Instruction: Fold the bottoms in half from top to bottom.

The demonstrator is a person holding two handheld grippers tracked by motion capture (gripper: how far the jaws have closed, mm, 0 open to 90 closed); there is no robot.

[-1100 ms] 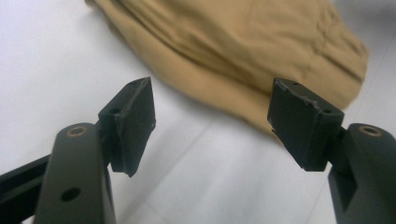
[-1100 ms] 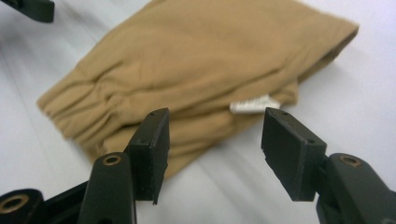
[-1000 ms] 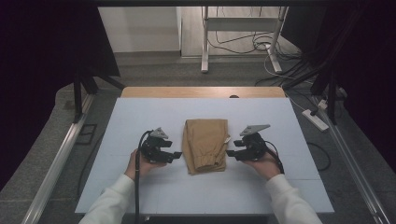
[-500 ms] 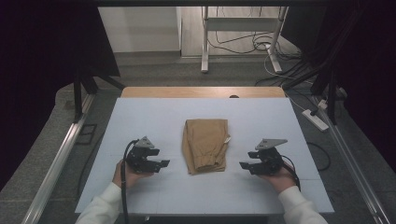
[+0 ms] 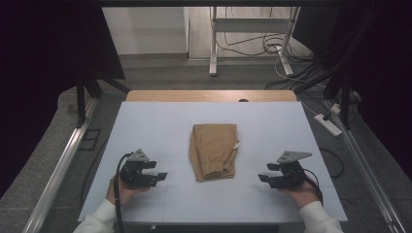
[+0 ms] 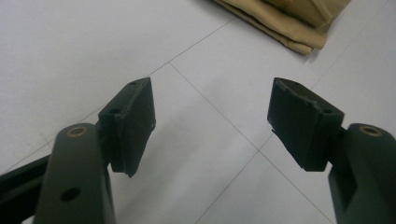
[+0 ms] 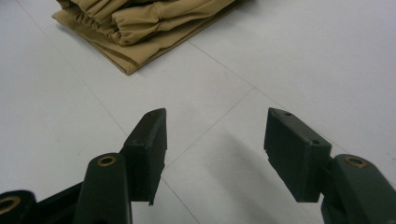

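A folded tan garment (image 5: 214, 150) with an elastic waistband lies flat at the middle of the white table (image 5: 145, 126). My left gripper (image 5: 156, 170) rests low over the table, left of the garment and apart from it, its jaws open and empty. My right gripper (image 5: 266, 172) sits on the opposite side, also apart, jaws open with nothing between them. In the left gripper view the open gripper (image 6: 210, 107) points at bare table, with the garment (image 6: 289, 18) at the upper right. In the right gripper view the open gripper (image 7: 215, 126) faces the garment (image 7: 140, 23) at the upper left.
A wooden strip (image 5: 209, 95) runs along the table's far edge. Metal rails (image 5: 63, 165) flank both sides. A power strip (image 5: 329, 124) and cables lie on the floor at the right. A frame leg (image 5: 213, 43) stands beyond the table.
Both hands have drawn away from the garment's sides, outward and toward the near edge of the table. The garment stays flat where it was.
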